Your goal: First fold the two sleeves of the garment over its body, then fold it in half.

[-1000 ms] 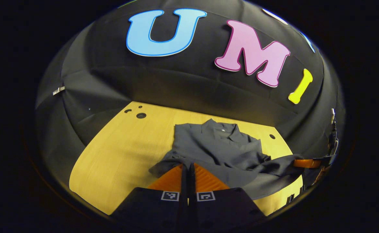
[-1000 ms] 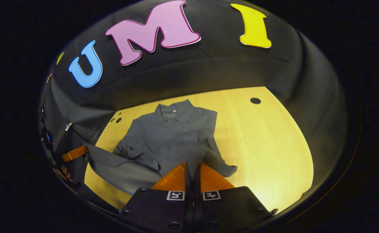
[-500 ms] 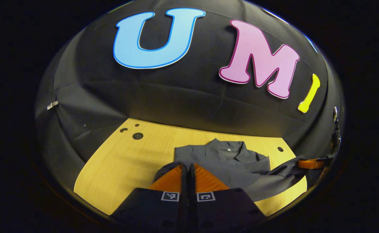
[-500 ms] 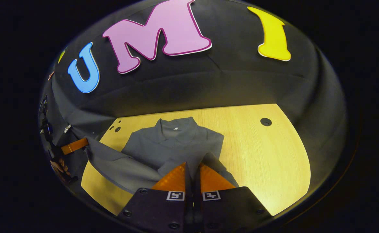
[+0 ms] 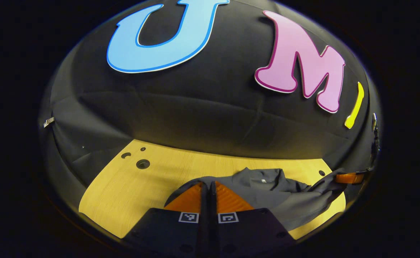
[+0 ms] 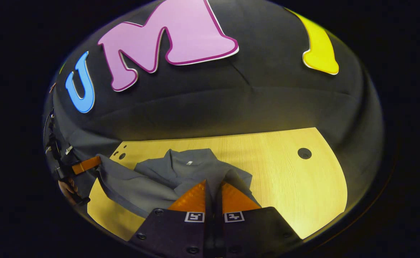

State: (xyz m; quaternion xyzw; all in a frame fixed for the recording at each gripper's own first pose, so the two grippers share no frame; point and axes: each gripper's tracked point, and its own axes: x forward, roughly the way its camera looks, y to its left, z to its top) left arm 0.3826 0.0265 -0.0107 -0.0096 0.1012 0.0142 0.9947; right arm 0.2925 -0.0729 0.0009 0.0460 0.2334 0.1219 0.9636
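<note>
1. You hold the garment (image 5: 267, 186) at its near edge with both tools: the left gripper (image 5: 208, 184) has its jaws closed on a corner of the grey cloth, and the right gripper (image 6: 213, 183) is likewise pinched shut on cloth at the other corner.
2. The garment lies toward the far middle of the wooden table (image 6: 288, 179), with its collar (image 6: 190, 161) pointing away from you and the near part lifted off the wood.
3. Progress, as I judge it: the sleeves look already folded in over the body (the bunched cloth makes this hard to confirm), and you are mid-way through the half fold. Left to do: lay the lifted edge down by the collar and let go.
4. Count: one garment, one table, two grippers.
</note>
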